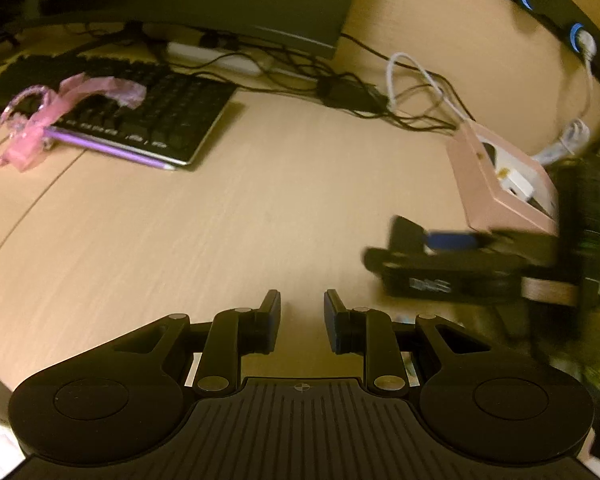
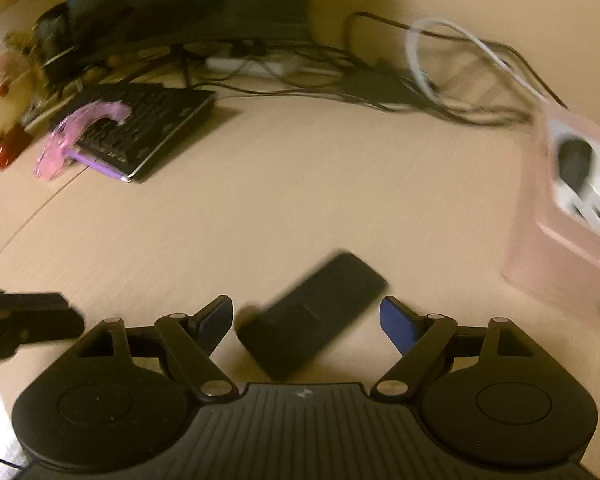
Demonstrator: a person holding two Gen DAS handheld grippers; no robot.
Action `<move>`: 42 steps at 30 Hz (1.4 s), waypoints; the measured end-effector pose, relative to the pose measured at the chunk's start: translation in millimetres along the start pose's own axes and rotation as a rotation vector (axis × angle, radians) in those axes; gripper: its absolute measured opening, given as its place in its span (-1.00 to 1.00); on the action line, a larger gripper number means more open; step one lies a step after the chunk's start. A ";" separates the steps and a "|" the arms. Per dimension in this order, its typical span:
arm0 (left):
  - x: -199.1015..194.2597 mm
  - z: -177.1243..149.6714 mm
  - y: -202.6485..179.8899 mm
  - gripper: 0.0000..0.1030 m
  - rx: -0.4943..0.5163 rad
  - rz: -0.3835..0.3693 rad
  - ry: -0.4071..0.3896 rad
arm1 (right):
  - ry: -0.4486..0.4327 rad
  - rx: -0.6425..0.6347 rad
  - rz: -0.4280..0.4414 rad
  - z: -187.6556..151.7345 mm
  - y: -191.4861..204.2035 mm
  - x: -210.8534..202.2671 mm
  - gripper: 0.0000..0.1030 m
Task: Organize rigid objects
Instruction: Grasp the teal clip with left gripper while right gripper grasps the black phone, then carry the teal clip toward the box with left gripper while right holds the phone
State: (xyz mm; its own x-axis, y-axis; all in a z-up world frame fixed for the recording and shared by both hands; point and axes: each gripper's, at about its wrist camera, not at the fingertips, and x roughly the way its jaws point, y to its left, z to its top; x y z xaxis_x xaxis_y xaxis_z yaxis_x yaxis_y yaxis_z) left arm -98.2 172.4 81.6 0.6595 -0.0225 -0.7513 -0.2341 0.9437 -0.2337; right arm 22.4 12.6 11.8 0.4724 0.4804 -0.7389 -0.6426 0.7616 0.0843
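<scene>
Closing in on the black device [image 2: 312, 312] beside the pink box [image 2: 556, 264].
We are straddling it with the wide-open right gripper [image 2: 306, 320]; the left gripper [image 1: 302, 316] is hanging narrow and empty, and the box is already holding items.

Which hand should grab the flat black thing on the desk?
The right. Its tool is open with the flat black thing lying between its fingers. The left tool is nearly closed over bare desk, off to the side.

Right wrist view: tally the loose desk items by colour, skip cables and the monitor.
Black: 2, the flat black device between the open right gripper's fingers, and the keyboard.
Pink: 2, the pink box and the pink ribbon.
Purple: 1, the purple pen.
Red: 1, a blurred red object.
Total: 6
</scene>
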 end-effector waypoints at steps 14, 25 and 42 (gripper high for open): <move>1.3 -18.6 -53.7 -0.49 0.356 -0.254 0.008 | 0.040 0.011 -0.118 -38.8 -58.3 -46.8 -0.25; 38.3 -24.2 -106.4 -0.44 0.812 -0.248 0.123 | -0.005 0.075 -0.194 -91.3 -88.1 -91.3 -0.24; 61.4 -39.7 -91.1 -0.71 0.735 -0.345 0.071 | -0.008 0.104 -0.206 -93.3 -82.1 -94.1 -0.26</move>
State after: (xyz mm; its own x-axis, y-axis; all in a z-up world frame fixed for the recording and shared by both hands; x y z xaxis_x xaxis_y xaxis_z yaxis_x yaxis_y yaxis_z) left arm -64.8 72.0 32.3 0.5563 -0.3494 -0.7540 0.5192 0.8546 -0.0129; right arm -25.6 -135.7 12.1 0.5923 0.3128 -0.7425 -0.4664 0.8846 0.0005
